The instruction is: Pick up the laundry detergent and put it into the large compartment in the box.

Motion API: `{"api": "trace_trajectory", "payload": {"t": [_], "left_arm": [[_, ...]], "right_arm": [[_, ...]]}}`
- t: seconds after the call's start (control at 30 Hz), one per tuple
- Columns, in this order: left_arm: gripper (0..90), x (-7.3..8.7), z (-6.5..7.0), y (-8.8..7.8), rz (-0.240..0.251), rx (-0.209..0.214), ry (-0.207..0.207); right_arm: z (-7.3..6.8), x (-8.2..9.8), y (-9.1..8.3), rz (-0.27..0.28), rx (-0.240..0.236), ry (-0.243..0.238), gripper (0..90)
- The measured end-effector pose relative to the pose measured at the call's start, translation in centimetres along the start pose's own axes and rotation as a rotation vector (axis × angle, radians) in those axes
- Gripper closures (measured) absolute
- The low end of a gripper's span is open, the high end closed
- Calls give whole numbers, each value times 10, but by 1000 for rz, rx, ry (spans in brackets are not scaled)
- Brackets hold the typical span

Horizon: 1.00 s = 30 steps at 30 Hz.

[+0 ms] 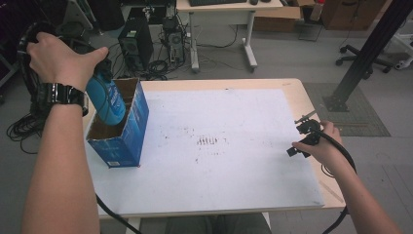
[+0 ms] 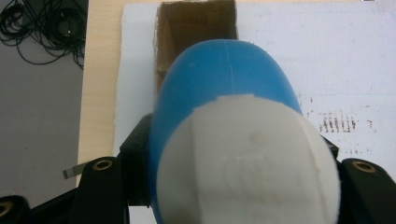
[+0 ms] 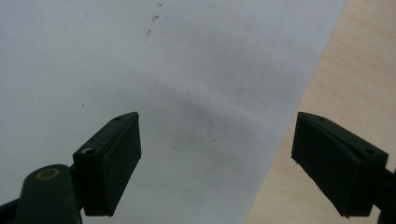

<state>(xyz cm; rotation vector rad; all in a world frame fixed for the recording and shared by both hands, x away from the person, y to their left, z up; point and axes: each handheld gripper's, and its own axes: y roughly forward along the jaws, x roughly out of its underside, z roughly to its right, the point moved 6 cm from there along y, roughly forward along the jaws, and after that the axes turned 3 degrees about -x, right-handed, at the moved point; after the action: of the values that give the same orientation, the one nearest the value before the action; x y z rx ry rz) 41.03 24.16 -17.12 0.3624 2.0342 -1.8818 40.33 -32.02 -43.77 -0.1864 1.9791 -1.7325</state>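
Our left hand (image 1: 56, 61), upper left of the high view, wears a black wristwatch (image 1: 63, 93). Our right gripper (image 3: 217, 163) has black jaws with small screws, a gold ring mark, and a black cable (image 1: 341, 151).

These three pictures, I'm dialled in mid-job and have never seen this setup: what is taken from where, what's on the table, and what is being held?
There is no robot arm here: a person holds a two-jaw gripper in each hand. The high view looks down from above the person's side of the table, which is covered by a white sheet. An open blue cardboard box stands at the sheet's left. The other two pictures come from cameras riding on the grippers, looking along their black jaws. The left gripper is shut on a blue bottle with a white cap, held bottom-first over the box opening. The right gripper has its jaws wide apart, with nothing between them, over the sheet's right edge.
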Motion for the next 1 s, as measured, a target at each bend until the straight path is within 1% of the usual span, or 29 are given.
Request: {"api": "trace_trajectory", "payload": {"t": [0.13,0.27,0.37,0.5,0.57,0.6,1.0], "left_arm": [[378,0,-3,2,10,-4,-14],[378,0,-5,5,8,-7,-17],[378,1,-5,8,5,-1,-21],[378,2,-5,13,-4,-1,-14],[378,2,-6,15,0,-6,-17],[378,2,-7,16,-7,-9,-18],[378,6,-8,30,-24,-8,-18]], "right_arm": [[0,0,1,0,0,-1,161],[0,1,2,-2,0,0,161],[1,1,2,-2,1,1,161],[1,1,2,-2,3,0,161],[1,1,2,-3,3,-1,161],[1,1,2,-4,3,1,161],[1,2,5,-8,2,-1,161]]}}
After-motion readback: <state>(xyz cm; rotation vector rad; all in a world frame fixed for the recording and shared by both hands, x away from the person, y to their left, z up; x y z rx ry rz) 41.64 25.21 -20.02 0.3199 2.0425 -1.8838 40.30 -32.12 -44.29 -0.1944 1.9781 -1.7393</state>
